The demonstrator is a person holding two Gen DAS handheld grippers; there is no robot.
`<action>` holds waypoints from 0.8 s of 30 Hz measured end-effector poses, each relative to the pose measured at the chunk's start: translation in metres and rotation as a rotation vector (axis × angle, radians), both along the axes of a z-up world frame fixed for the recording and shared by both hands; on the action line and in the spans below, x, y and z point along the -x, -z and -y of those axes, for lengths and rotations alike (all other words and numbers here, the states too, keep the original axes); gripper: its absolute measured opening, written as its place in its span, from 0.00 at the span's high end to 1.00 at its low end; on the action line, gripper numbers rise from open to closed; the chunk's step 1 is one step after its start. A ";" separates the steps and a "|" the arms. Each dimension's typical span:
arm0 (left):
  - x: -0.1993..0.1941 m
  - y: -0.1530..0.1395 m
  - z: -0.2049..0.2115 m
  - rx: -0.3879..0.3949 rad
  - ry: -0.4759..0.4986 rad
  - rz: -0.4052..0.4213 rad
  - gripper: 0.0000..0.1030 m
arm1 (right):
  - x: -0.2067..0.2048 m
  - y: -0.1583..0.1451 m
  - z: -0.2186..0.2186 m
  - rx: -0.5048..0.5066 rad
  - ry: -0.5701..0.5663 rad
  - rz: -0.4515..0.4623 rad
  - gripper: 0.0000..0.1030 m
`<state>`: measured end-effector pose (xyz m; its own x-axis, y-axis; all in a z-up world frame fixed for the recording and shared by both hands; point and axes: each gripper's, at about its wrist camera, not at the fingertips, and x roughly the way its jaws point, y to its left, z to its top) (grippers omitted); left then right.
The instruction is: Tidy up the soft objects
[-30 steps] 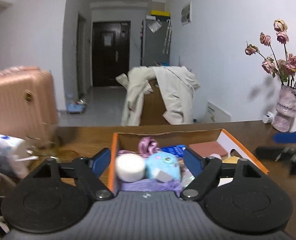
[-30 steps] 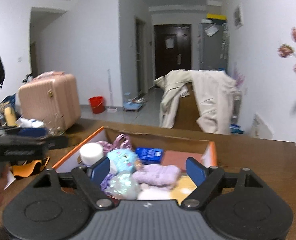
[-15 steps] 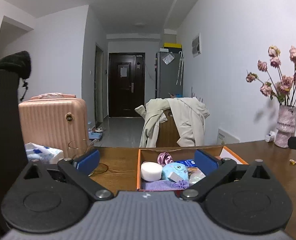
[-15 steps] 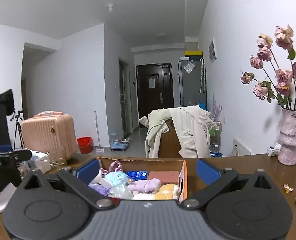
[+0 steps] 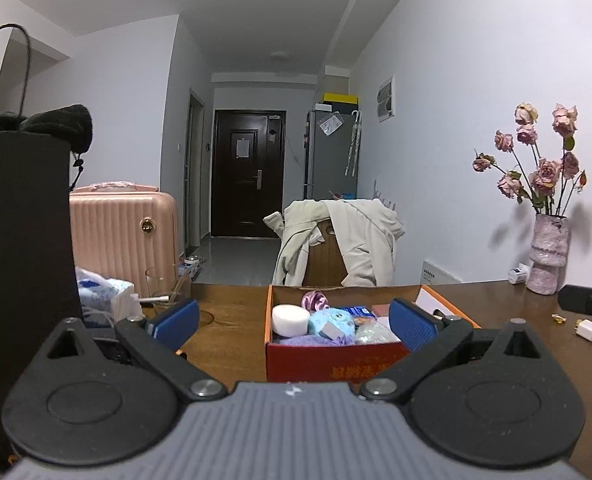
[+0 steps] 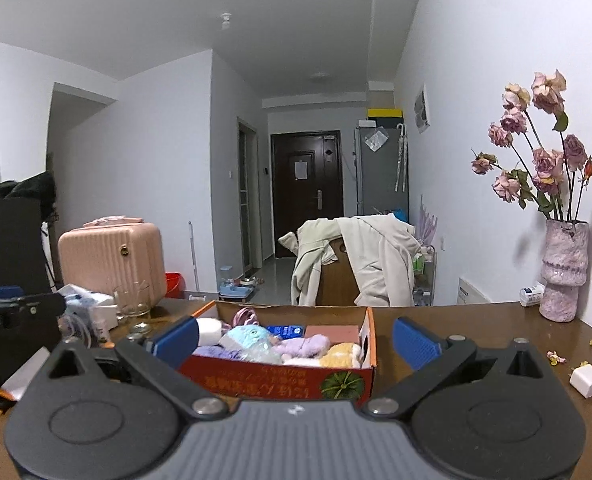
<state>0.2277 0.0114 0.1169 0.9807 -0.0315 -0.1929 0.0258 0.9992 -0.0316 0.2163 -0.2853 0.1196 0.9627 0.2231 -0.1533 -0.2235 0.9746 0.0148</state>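
Note:
An orange-red cardboard box stands on the brown table and holds soft things: a white round puff, a light blue plush, a purple plush, a yellow one and a pink scrunchie. My left gripper is open and empty, held back from the box's near side. My right gripper is open and empty, also short of the box.
A pink vase of dried roses stands at the table's right rear. A white charger lies at right. A tissue pack, a glass and a black stand crowd the left. A pink suitcase and a draped chair stand behind.
Both grippers have pulled back and up from over the box, and their jaws have opened wider. The box now sits farther ahead in both views.

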 end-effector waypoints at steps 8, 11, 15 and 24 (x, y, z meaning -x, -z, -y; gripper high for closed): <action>0.059 0.011 0.004 0.006 0.002 0.005 0.00 | 0.062 0.019 -0.020 0.036 -0.030 0.018 0.00; 0.086 0.018 0.006 0.027 0.027 0.012 0.00 | 0.087 0.028 -0.029 0.047 -0.048 0.025 0.00; 0.122 0.035 0.009 0.026 0.023 0.014 0.00 | 0.121 0.045 -0.042 0.069 -0.055 0.040 0.00; 0.189 0.076 0.013 0.012 -0.001 0.032 0.00 | 0.189 0.089 -0.060 0.047 -0.087 0.056 0.00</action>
